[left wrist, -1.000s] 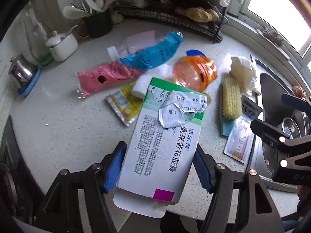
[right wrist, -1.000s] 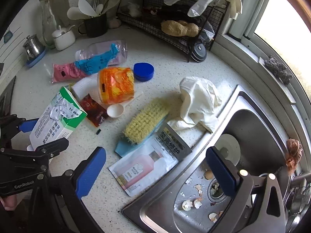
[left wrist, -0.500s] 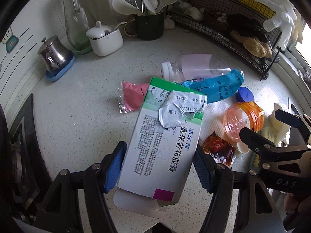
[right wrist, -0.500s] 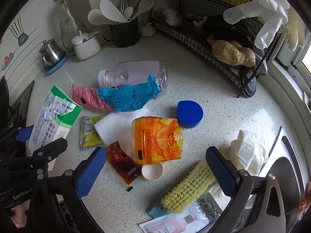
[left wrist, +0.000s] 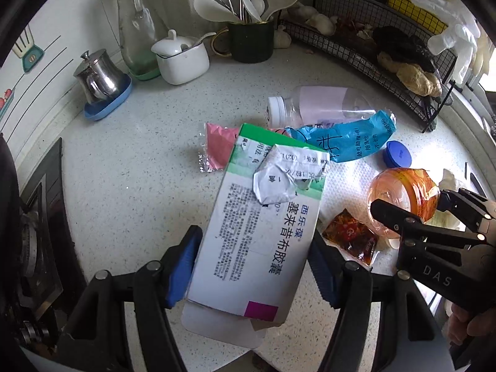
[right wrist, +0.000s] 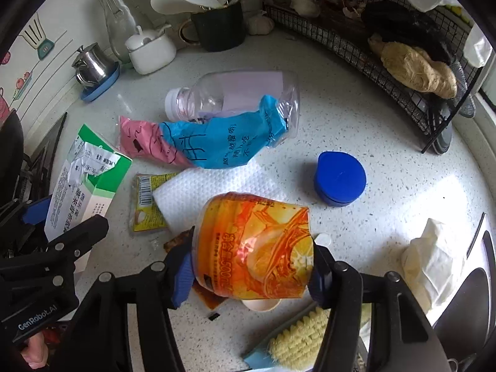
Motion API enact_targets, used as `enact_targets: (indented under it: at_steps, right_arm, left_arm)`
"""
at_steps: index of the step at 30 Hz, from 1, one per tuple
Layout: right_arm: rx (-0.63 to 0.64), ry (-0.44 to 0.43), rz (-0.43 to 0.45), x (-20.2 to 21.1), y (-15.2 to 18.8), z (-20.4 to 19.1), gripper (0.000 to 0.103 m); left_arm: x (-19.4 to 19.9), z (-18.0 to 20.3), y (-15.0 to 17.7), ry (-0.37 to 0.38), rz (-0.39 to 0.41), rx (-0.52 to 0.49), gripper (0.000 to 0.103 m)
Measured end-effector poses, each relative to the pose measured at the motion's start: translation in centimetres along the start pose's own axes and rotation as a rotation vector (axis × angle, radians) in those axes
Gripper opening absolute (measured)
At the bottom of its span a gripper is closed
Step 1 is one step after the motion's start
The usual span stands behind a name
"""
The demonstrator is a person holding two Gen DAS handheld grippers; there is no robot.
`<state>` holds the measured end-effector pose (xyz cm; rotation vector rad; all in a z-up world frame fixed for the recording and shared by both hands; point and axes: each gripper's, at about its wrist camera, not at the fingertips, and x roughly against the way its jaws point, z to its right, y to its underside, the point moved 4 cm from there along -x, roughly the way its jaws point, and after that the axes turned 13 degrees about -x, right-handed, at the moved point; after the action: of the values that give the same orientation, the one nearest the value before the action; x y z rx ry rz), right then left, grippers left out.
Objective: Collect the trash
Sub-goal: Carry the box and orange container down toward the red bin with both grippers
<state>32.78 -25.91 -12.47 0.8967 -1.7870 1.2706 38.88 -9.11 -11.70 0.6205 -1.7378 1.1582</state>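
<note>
Two grippers work over a littered counter [left wrist: 130, 167]: the left gripper [left wrist: 252, 266] clamps a medicine box [left wrist: 263, 226] at near left, while the right gripper [right wrist: 249, 271] closes narrowly around an orange jar [right wrist: 254, 245].

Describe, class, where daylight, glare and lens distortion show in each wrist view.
Left wrist view: daylight whitens the paper towel at right; fisheye curves the counter edges. Right wrist view: a bright sun patch on the counter at right; glare on the orange jar; corners go black.
</note>
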Motion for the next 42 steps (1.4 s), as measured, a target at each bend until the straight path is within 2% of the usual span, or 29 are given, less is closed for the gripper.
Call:
enact_targets:
  at_steps: [6,11,15,23,28,32,36,42]
  right_arm:
    - [0.022,-0.040,0.065,5.8,3.2,-2.6,0.057]
    - [0.064,-0.067,0.086,10.2,7.8,-5.0,0.057]
    - [0.115,-0.074,0.084,11.2,11.7,-8.1,0.057]
    - [0.175,-0.083,0.035,11.6,19.9,-11.2,0.057]
    - [0.198,-0.083,-0.026,9.8,24.5,-11.8,0.057]
    - [0.215,-0.058,-0.059,7.5,27.7,-11.6,0.057]
    - [0.233,-0.028,-0.080,3.8,30.1,-10.9,0.057]
    - [0.238,-0.007,-0.111,-4.0,33.8,-9.0,0.057]
  left_arm:
    - [5.7,-1.3,4.1,0.019,0.063,0.035,0.065]
    - [9.8,-2.2,9.8,0.008,0.064,0.056,0.065]
    - [12.4,-2.8,15.4,-0.005,0.061,0.066,0.065]
    - [14.0,-2.9,25.7,0.045,0.011,0.113,0.065]
    - [12.0,-2.2,31.0,0.064,-0.043,0.128,0.065]
    - [8.7,-1.6,34.2,0.099,-0.093,0.144,0.065]
    - [4.1,-1.1,36.6,0.141,-0.129,0.158,0.065]
    - [-5.4,-0.4,40.1,0.195,-0.170,0.141,0.065]
